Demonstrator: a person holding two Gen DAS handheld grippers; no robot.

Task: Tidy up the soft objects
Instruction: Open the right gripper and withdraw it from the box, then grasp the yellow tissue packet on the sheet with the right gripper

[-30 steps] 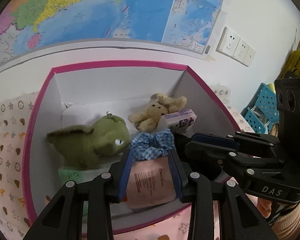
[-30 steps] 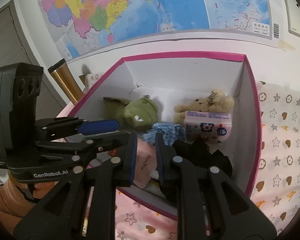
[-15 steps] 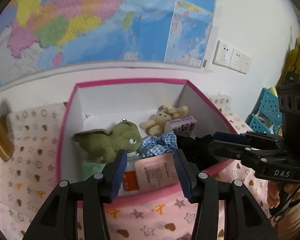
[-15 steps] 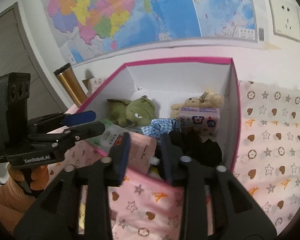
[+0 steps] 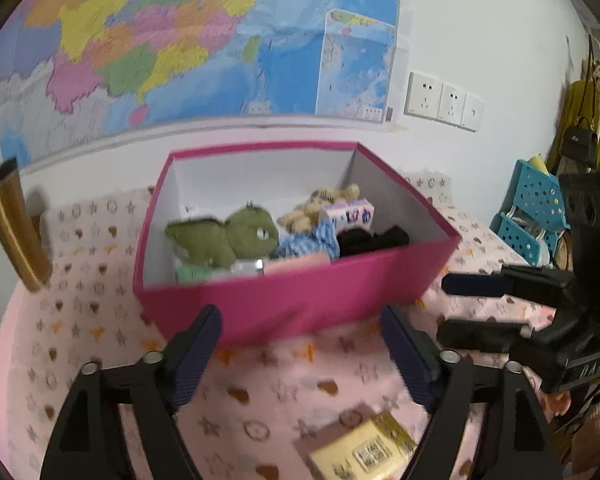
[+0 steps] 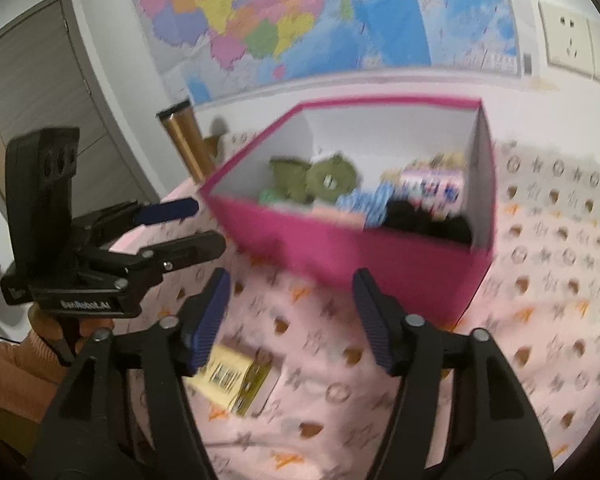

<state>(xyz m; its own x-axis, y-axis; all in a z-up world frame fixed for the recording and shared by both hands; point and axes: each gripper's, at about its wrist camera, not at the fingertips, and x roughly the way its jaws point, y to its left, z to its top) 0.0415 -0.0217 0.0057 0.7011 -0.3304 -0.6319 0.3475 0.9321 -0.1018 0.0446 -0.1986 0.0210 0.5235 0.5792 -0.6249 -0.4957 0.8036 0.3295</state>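
Observation:
A pink box (image 5: 300, 292) (image 6: 380, 264) stands on the pink patterned cloth. Inside lie a green plush dinosaur (image 5: 236, 238) (image 6: 324, 180), a tan teddy bear (image 5: 320, 204), a blue checked scrunchie (image 5: 312, 242) (image 6: 372, 202), a black cloth (image 5: 372, 238) (image 6: 424, 220), a tissue pack (image 5: 348, 214) (image 6: 432, 188) and a pink packet (image 5: 296, 262). My left gripper (image 5: 300, 356) is open and empty, in front of the box. My right gripper (image 6: 292, 316) is open and empty, also in front of the box. Each gripper shows in the other's view, the right one (image 5: 476, 304) and the left one (image 6: 180, 226).
A yellow card box (image 5: 364, 452) (image 6: 232, 376) lies on the cloth (image 5: 80, 320) near me. A gold tumbler (image 5: 12, 224) (image 6: 184, 136) stands left of the pink box. Blue perforated baskets (image 5: 532, 208) stand at the right. A wall map and sockets are behind.
Both grippers pulled back out of the box and opened wide. The pink packet that sat between my left fingers now lies in the box.

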